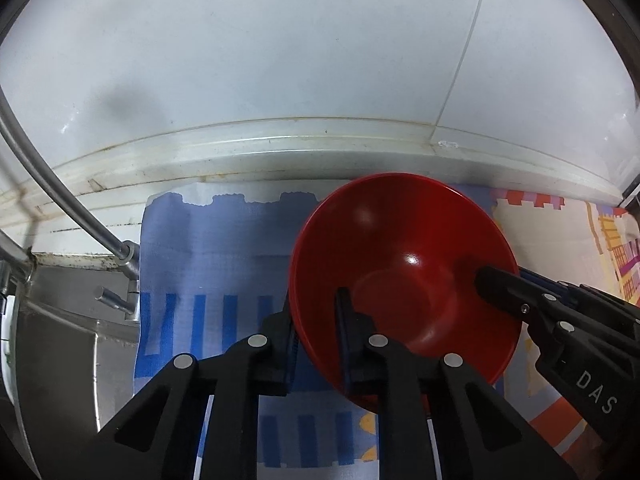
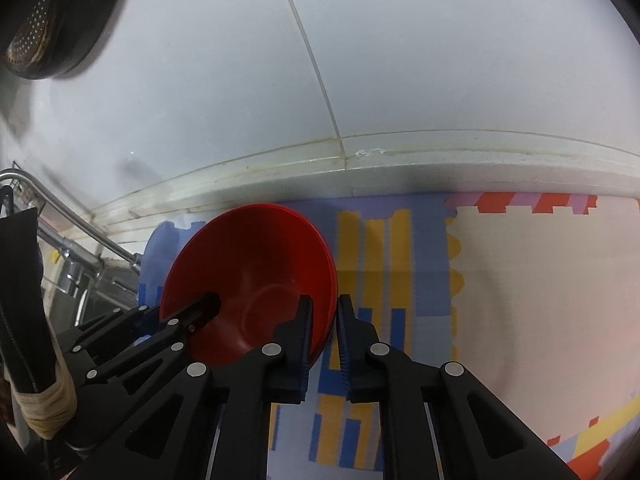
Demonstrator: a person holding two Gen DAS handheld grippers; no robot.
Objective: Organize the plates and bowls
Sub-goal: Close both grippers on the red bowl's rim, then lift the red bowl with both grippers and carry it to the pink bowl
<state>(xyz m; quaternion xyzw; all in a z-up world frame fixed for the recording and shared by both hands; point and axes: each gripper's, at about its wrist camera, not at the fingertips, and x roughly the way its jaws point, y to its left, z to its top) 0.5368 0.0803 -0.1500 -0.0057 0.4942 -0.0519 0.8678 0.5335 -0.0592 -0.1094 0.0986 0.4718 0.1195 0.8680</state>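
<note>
Your left tool (image 1: 316, 344) and right tool (image 2: 323, 332) each pinch opposite rims of the tilted glossy red plastic bowl (image 1: 404, 276) above the tabletop (image 2: 540, 300).

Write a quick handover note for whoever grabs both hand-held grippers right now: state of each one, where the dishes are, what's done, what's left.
Left hand-held gripper: shut on the left rim of the red bowl, one finger inside, one outside.
Right hand-held gripper: straddles the opposite rim, one finger inside, one outside; cannot tell whether it is clamped.
The bowl is tilted, held above the patterned mat on the counter, near the tiled wall; the sink is to the left. Its rim looks layered, so it may be more than one bowl.
Done: bowl gripped.
Left: set it down in its place. No plates or other dishes in view.
</note>
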